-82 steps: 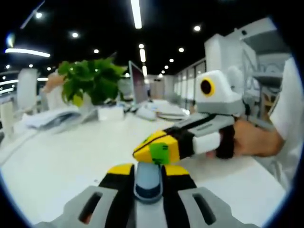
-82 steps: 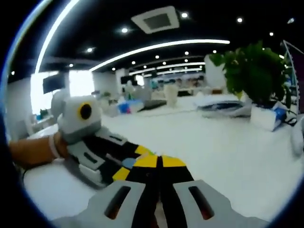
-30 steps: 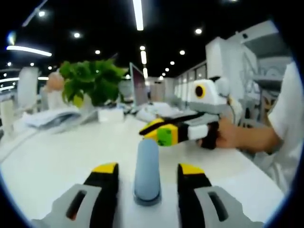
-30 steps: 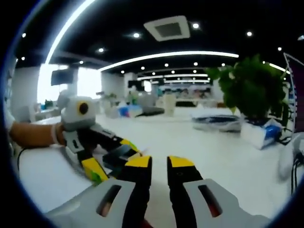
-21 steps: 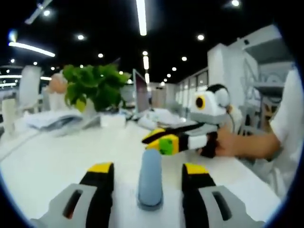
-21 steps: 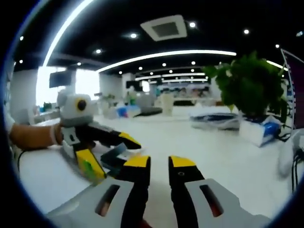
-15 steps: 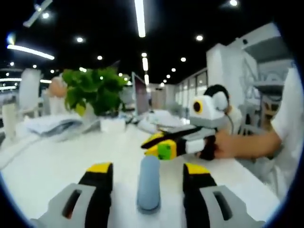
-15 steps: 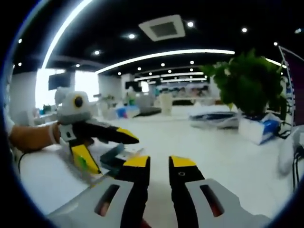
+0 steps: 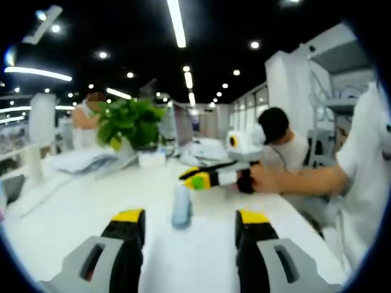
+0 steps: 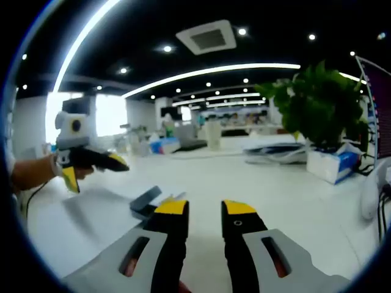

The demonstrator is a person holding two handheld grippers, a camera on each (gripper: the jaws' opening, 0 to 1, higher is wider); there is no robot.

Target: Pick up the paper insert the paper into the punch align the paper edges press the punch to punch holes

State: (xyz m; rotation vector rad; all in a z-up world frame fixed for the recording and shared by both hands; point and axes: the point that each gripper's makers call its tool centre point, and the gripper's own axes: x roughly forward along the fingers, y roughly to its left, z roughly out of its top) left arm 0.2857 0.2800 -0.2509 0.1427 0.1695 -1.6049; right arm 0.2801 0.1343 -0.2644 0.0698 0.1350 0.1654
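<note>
- No writing is showing legibly on the punch [image 9: 181, 206], lying at frame centre on the white surface [image 9: 73, 207].
- Left gripper [image 9: 190, 221] and right gripper [image 10: 204, 209] are both holding their jaws wide, gripping nothing.

Left gripper [image 9: 190, 220]: jaws spread wide, nothing between them, level over the table; seen at 9 o'clock in the right gripper view, hand-held. Right gripper [image 10: 204, 210]: jaws parted, nothing held; at 2 o'clock in the left gripper view, gripped by a hand [image 9: 259, 179].
</note>
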